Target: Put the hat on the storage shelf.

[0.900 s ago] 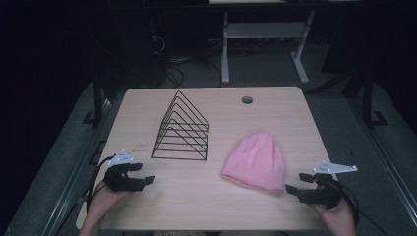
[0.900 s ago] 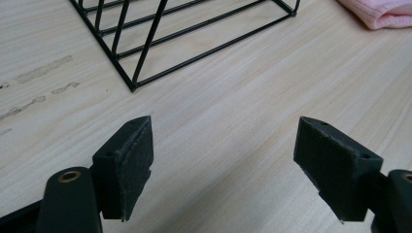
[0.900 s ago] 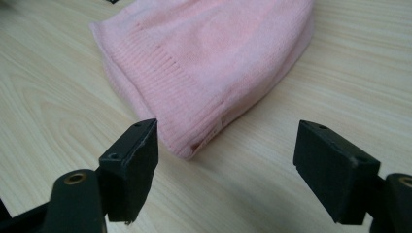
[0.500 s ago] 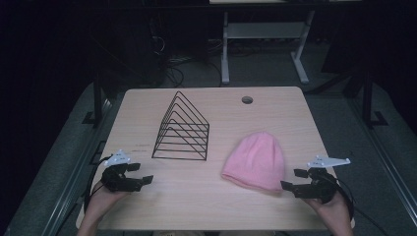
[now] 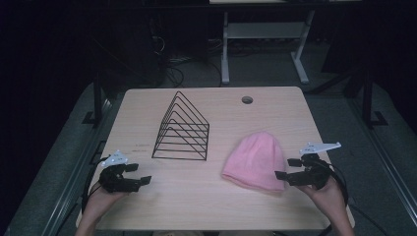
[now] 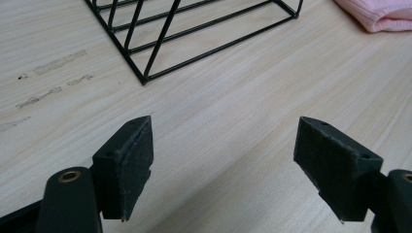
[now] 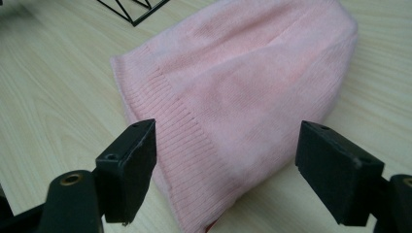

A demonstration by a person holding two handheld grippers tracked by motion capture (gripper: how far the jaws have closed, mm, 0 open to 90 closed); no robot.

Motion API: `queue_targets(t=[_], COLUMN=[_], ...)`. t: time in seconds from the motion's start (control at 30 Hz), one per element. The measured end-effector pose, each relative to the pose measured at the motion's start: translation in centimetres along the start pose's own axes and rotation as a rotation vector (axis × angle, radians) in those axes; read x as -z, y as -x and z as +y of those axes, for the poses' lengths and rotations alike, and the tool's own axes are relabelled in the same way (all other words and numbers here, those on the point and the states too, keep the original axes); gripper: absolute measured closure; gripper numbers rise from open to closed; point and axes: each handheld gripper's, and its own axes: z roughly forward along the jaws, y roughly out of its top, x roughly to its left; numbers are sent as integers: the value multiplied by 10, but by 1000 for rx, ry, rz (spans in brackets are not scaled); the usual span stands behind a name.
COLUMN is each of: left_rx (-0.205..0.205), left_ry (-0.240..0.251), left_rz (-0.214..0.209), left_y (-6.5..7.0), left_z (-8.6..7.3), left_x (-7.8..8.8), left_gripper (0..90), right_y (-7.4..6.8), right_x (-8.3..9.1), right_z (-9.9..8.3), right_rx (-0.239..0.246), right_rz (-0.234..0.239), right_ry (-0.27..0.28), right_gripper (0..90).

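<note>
Two hand-held tools hover over a pale wooden worktop [image 5: 216, 196], one at each near corner. Seen from the high view, the right tool [image 5: 284, 168] sits just beside the near right edge of a pink knitted hat [image 5: 255, 160], its jaws pointing at the ribbed brim; the hat lies flat on the right half of the worktop, crown toward the far side. From the right gripper view, the right tool's jaws stand wide apart on either side of the hat's brim [image 7: 189, 141], the pads clear of the fabric and gripping nothing. The left tool [image 5: 140, 173] is held low over the near left part of the worktop, well apart from the hat, and its jaws are likewise spread wide with only bare wood between them, as the left gripper view shows. A black wire rack [image 5: 183, 129], shaped like a triangle, stands upright on the middle-left of the worktop, between the two tools and farther back; its near corner shows in the left gripper view [image 6: 145, 77], with a strip of the pink hat at the upper right. A round cable hole [image 5: 247, 100] sits near the far edge. Each tool carries a grey plate on top and is held by a person's hand [image 5: 328, 196].
</note>
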Motion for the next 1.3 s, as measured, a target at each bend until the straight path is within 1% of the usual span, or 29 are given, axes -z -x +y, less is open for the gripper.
queue_targets(t=[0.07,0.1,0.13,0.2,0.23,0.27,0.3,0.4,0.53,0.6,0.63,0.67,0.7,0.83,1.0,1.07,1.17,1.3], left_rx=[-5,-3,-13,-12,-16,-16,-9,-6,-7,-4,-9,-9,-1,0,0,2,1,3], left_ry=[-9,-4,-5,-5,-4,-4,4,6,6,8,4,4,11,9,5,6,5,8], left_rz=[0,-1,-1,-3,-3,-3,0,-2,-2,-3,-4,-4,-3,-2,-2,-2,-2,-1], left_y=[0,0,0,0,0,0,0,-1,-2,-2,-3,-3,-3,-3,-4,-5,-5,-5], left_z=[0,1,1,1,2,2,2,2,2,2,2,2,1,1,1,1,1,0], left_x=[0,-1,0,0,0,0,1,2,3,4,4,4,4,4,5,5,5,6], left_gripper=[223,223,223,223,224,223,223,223,223,224,223,224,223,223,224,224,223,223], right_y=[1,3,4,5,8,8,9,12,15,18,20,20,25,34,45,48,52,58], right_x=[0,1,1,1,0,0,0,0,-3,-6,-7,-7,-10,-17,-28,-31,-35,-43], right_z=[2,8,10,12,18,20,23,30,42,47,50,50,57,66,73,76,81,87], right_rx=[3,1,-1,-4,-2,-7,0,0,-8,-2,-3,-3,-6,-8,-31,-33,-39,-34], right_rz=[0,4,6,11,20,23,24,35,45,39,40,40,44,42,40,35,37,33], right_ry=[1,-9,-9,-16,-17,-23,-24,-26,-42,-54,-58,-58,-67,-87,-114,-126,-128,-149], right_gripper=[224,224,224,224,224,224,224,224,225,228,228,228,229,233,237,239,255,256])
